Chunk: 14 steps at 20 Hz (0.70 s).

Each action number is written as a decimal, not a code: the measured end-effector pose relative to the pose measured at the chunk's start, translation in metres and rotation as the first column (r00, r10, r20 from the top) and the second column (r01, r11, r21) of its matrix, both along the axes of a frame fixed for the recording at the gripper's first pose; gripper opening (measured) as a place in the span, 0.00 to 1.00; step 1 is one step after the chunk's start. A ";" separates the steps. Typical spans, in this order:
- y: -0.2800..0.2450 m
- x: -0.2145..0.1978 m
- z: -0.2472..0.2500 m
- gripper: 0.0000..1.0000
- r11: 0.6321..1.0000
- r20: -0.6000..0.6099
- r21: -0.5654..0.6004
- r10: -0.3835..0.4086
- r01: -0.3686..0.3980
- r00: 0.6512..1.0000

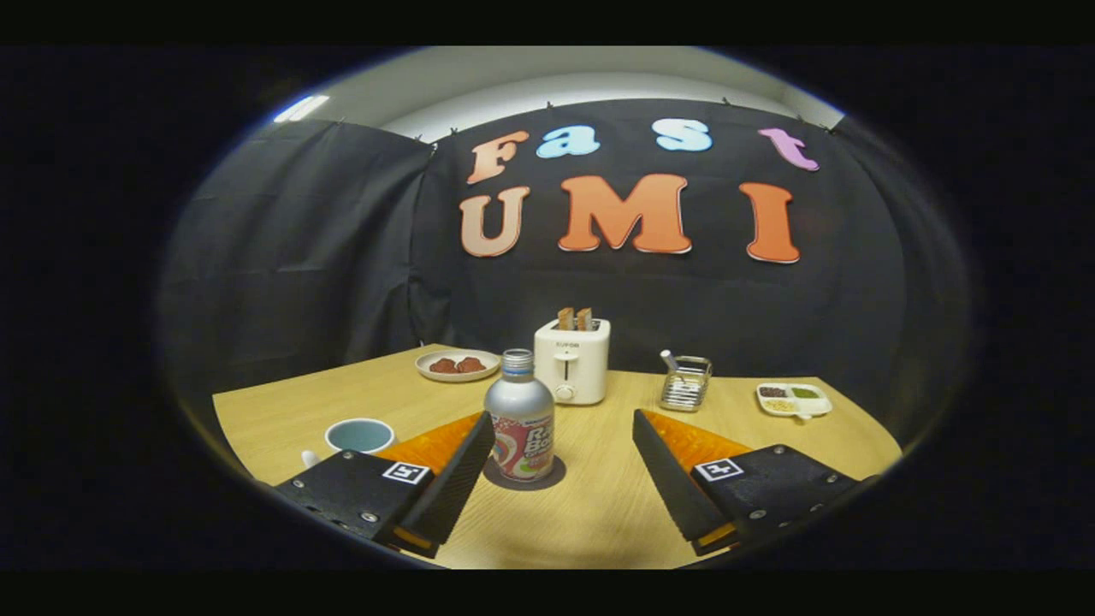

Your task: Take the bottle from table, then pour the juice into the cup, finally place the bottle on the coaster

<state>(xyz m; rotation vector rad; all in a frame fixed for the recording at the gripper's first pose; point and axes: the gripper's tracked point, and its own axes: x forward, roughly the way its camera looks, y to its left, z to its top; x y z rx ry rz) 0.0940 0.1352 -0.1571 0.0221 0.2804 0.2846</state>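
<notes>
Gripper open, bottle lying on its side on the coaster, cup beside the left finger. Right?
Not quite. In the gripper view the bottle stands upright on the coaster, not on its side. The gripper is open, and the cup is beside the left finger.

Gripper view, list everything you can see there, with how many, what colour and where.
bottle: one, silver, on the coaster just ahead of the fingers
coaster: one, dark, under the bottle
cup: one, white, beside the left finger
toaster: one, white, behind the bottle
plate: one, pale, far left of the toaster
wire basket: one, metal, right of the toaster
divided dish: one, white, far right
table: one, light wood
claw: one, black and orange, open
</notes>
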 end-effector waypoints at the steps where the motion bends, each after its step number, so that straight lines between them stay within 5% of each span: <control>1: -0.010 -0.005 0.011 0.97 1.000 0.022 -0.004 -0.014 0.014 1.000; 14: -0.104 -0.068 0.157 0.97 0.987 0.233 -0.028 -0.145 0.156 0.962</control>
